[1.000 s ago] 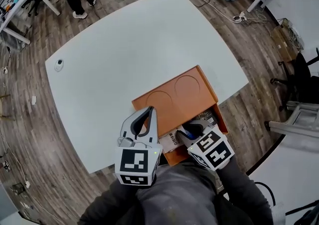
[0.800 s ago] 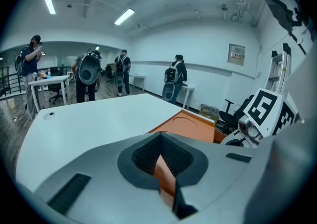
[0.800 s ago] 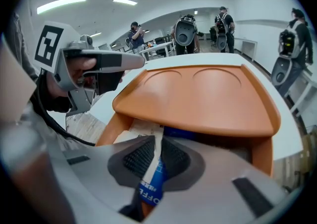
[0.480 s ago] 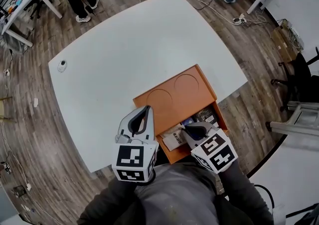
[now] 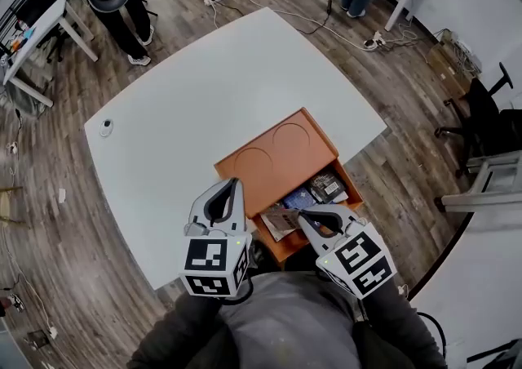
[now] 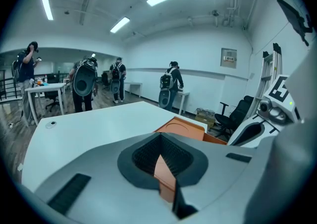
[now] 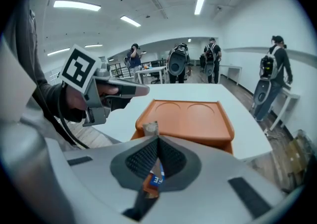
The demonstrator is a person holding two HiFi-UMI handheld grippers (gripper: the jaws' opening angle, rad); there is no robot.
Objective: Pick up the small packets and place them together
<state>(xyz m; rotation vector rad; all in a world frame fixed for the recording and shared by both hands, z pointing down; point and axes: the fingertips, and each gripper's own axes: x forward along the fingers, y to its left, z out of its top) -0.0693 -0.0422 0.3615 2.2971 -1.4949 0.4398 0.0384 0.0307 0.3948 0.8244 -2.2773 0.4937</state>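
Two changes stand out against a second ago: the right gripper (image 7: 157, 141) has lifted out of the open drawer of the orange box (image 5: 281, 155), and its jaws, which have just been closing, now pinch a small packet (image 7: 155, 179) between their ribbed black pads. That packet is glossy, printed blue and orange, with a dull crumpled end poking up past the jaw tips; it is held over the drawer. The left gripper (image 5: 232, 188) hangs just beside the box over the white table (image 5: 204, 90), its jaws together with nothing between them, much as before. More packets lie in the drawer, shown more fully now: a dark crinkled one (image 5: 327, 186), a blue one (image 5: 298, 198) and a pale printed one (image 5: 280, 219). The box's top is smooth and matte, with two shallow round recesses side by side; the table is flat with rounded corners.
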